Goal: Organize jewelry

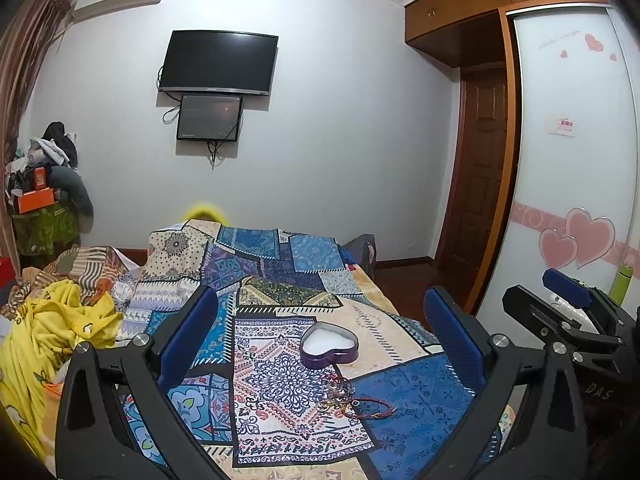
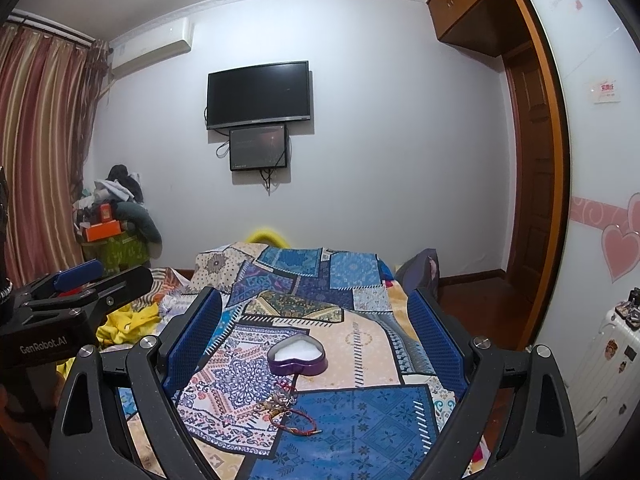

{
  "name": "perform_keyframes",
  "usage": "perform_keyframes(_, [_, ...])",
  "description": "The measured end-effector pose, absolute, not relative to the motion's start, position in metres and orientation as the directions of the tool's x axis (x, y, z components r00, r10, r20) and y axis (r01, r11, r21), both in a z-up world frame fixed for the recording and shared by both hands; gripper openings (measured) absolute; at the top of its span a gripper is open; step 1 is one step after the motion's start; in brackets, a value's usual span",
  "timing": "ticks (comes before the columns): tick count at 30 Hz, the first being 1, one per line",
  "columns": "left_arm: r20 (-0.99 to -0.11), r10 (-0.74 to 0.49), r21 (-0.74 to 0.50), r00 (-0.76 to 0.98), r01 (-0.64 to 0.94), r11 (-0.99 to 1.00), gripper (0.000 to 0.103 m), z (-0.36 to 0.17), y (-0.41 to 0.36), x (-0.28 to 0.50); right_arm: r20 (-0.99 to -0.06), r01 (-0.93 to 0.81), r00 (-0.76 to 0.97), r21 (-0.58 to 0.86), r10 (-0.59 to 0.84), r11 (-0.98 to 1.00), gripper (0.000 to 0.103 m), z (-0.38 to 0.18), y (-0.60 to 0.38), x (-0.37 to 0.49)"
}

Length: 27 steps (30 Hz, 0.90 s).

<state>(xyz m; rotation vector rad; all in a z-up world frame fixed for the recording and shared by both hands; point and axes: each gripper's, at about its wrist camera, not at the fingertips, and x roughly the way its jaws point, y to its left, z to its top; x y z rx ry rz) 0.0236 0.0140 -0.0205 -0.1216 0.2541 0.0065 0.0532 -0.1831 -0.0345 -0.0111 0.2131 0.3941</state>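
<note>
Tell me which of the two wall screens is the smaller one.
The lower screen, hung just under the big TV. It is clearly narrower and shorter, shows a faint picture while the TV is plain black, and has cables dangling below it.

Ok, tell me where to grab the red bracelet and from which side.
Grip the red bracelet on its near-right arc, coming down from above with the right gripper. It lies flat on the bedspread, and its far-left side touches the tangled jewelry pile; jaws are open.

- Between the wide-apart fingers of the left claw (image 1: 320, 344), bare bedspread (image 1: 420, 396) surrounds the heart-shaped tin (image 1: 329, 345) and bracelets (image 1: 362, 406).
- The right claw (image 2: 316, 340) faces the same unblocked stretch.
</note>
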Motion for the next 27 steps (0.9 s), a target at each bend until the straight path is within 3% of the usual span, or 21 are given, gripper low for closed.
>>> perform_keyframes(7, [-0.305,-0.011,-0.131,0.952,-0.031,0.991,0.103,-0.035,0.021,0.040,-0.263,-0.368,0.895,0.018,0.360,0.930,0.093,-0.047,-0.181,0.066])
perform_keyframes(17, [-0.460,0.034,-0.157,0.887,-0.119,0.980,0.102,-0.079,0.047,0.085,-0.398,-0.329,0.868,-0.008,0.299,0.944,0.092,-0.079,-0.178,0.100])
perform_keyframes(27, [-0.672,-0.007,-0.164,0.741,-0.140,0.976,0.076,-0.148,0.068,0.132,-0.574,-0.370,0.755,0.026,0.317,0.928,0.089,-0.122,-0.176,0.138])
